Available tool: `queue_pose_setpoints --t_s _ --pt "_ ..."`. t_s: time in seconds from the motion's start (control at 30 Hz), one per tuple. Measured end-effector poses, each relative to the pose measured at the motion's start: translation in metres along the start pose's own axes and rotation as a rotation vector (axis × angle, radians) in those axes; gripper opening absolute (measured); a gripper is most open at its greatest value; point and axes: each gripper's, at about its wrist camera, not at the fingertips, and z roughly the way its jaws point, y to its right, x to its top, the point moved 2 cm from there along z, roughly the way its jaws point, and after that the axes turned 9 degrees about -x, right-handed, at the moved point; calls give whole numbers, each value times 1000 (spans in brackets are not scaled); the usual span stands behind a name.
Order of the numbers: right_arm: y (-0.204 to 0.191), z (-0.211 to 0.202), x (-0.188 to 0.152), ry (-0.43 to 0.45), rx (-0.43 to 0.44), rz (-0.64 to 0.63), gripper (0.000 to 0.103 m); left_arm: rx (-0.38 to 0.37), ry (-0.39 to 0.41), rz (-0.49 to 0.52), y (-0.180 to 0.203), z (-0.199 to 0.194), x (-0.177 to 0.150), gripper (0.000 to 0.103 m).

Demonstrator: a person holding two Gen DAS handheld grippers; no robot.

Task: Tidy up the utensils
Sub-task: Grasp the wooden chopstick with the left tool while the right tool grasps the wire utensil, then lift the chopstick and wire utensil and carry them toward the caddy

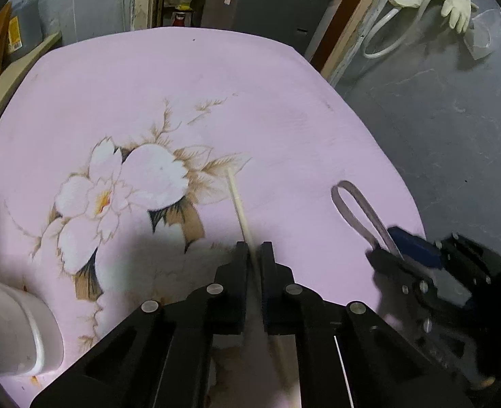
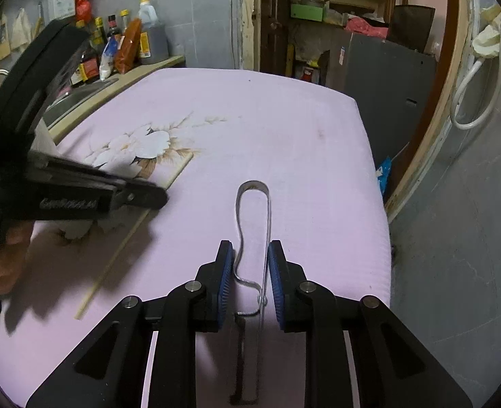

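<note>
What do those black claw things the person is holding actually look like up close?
Each hand-held gripper is black plastic, a scissor-like linkage of angular arms joined by round silver pins. The right hand-held gripper has ridged blue pads lining its two fingers. The left hand-held gripper has plain black fingertips in its own view, and pale lettering, too blurred to read, runs along its side.

The table (image 1: 284, 108) is pale lilac, printed with a white flower (image 1: 121, 197) that has a yellow-orange heart and tan and dark leaves. The chopstick (image 1: 238, 200) is cream, the tongs (image 2: 253, 224) dull silver-grey. Both grippers are black (the right gripper (image 2: 250, 265) has blue ribbed pads); the cup (image 1: 19, 326) is white
</note>
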Motion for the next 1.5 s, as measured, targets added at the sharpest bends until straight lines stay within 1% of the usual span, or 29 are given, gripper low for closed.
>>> queue_pose_setpoints --t_s 0.17,0.27,0.37,0.43,0.53,0.63,0.67,0.77,0.87,0.93,1.0,1.1,1.2,1.27,1.33,1.5 --pt "2 14 13 -59 42 23 24 -24 -2 4 0 -10 -18 4" --pt "4 22 19 -97 69 43 24 -31 0 6 1 -14 -26 3" --pt "2 24 21 -103 56 38 21 -33 3 2 4 -18 -31 3" --pt "-1 21 19 -94 41 18 20 -43 21 2 5 -23 -37 3" --pt "-3 10 13 -41 24 20 20 -63 66 7 6 -32 -45 2" --pt "-4 -8 5 42 45 56 20 -61 134 37 10 -46 -55 2" --pt "-5 -13 5 65 53 68 20 -50 168 49 11 -53 -59 2" --pt "-9 -40 -3 182 69 117 20 -16 236 66 15 -70 -69 2" --pt "-14 -59 -5 268 83 162 20 4 329 68 18 -86 -77 2" --pt "-22 -70 -4 329 94 187 20 22 414 75 20 -101 -87 2" --pt "-29 -79 -1 376 112 210 20 23 485 78 22 -114 -90 2" --pt "-41 -90 7 439 124 220 20 11 555 75 21 -127 -94 2" --pt "-52 -101 18 492 144 218 20 18 631 59 15 -141 -97 2" --pt "-59 -109 26 547 169 221 20 21 684 53 10 -152 -97 2" --pt "-67 -113 37 562 179 209 20 32 735 50 7 -166 -94 2" --pt "-84 -126 58 614 237 198 20 77 839 43 -10 -200 -87 2"
